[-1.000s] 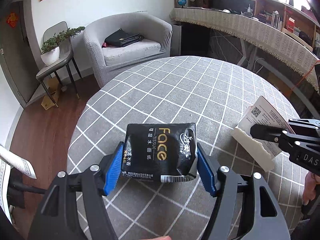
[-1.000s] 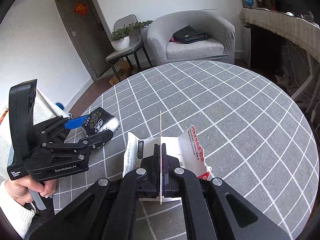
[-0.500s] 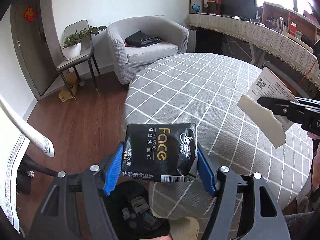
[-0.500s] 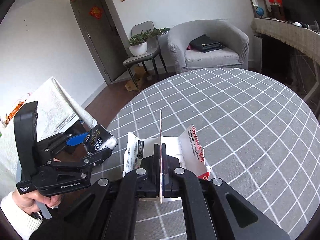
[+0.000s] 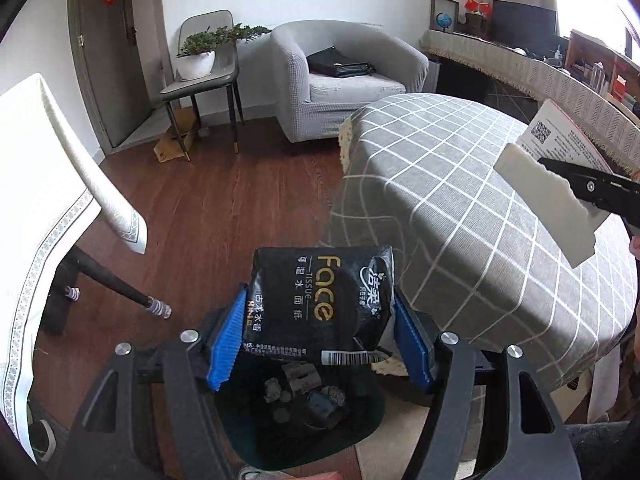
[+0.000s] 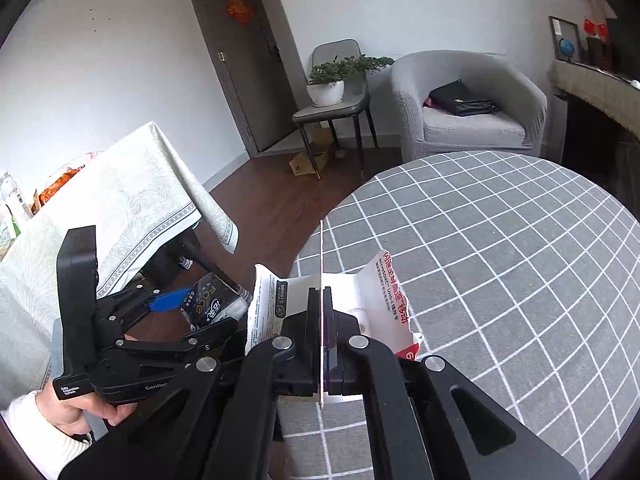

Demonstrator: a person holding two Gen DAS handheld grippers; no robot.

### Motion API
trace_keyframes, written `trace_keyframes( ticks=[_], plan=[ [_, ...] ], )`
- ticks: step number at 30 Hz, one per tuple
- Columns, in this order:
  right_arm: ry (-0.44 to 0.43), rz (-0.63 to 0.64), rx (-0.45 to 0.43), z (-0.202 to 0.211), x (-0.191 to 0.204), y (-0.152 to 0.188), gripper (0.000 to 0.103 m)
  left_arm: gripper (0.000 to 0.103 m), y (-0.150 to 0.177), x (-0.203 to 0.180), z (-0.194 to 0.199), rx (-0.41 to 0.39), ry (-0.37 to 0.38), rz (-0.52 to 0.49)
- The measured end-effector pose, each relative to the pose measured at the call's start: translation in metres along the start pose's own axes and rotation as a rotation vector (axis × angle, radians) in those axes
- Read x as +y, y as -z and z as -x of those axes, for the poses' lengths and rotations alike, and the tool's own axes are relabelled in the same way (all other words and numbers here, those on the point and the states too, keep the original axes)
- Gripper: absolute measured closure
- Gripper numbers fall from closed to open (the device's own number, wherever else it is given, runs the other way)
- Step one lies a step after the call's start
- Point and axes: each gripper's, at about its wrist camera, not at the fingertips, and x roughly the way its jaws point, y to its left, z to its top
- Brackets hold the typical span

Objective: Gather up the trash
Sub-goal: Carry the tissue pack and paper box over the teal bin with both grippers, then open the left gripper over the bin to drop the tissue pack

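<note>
Blue pads (image 5: 226, 344) of your left tool (image 5: 320, 344) clamp the black tissue pack (image 5: 320, 300) over the dark trash bin (image 5: 300, 412); your right tool (image 6: 322, 344) pinches a torn white wrapper (image 6: 372, 292) above the checked worktop (image 6: 500, 248).

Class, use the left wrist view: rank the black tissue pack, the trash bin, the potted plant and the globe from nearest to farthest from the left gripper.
1. Black tissue pack: clamped in the left gripper.
2. Trash bin: on the floor just below the pack.
3. Potted plant: on the chair, upper left.
4. Globe: on the far counter, upper right.
</note>
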Motion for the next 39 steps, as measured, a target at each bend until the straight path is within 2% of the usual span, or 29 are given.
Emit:
trace_keyframes(
  ticks=[7,12,15,24,33,37,39],
  plan=[
    [-0.067,0.089,0.017,-0.021,0.05,-0.001,0.102,0.033,0.02,0.04,-0.006,0.041,-0.019,0.047],
    [-0.101,0.137,0.058,-0.046,0.08,-0.001,0.102,0.033,0.031,0.06,-0.018,0.075,-0.065,0.035],
    [-0.109,0.164,0.088,-0.062,0.094,0.0,0.102,0.033,0.04,0.069,-0.029,0.113,-0.067,0.037],
    [-0.111,0.18,0.166,-0.098,0.109,0.006,0.102,0.033,0.071,0.085,-0.057,0.249,0.003,0.103],
    [-0.119,0.205,0.24,-0.128,0.127,0.017,0.102,0.031,0.097,0.08,-0.077,0.353,0.041,0.085],
    [-0.107,0.213,0.282,-0.146,0.132,0.023,0.102,0.02,0.11,0.078,-0.09,0.408,0.057,0.089],
    [-0.102,0.215,0.299,-0.154,0.133,0.026,0.102,0.019,0.114,0.079,-0.091,0.421,0.063,0.086]
  ],
)
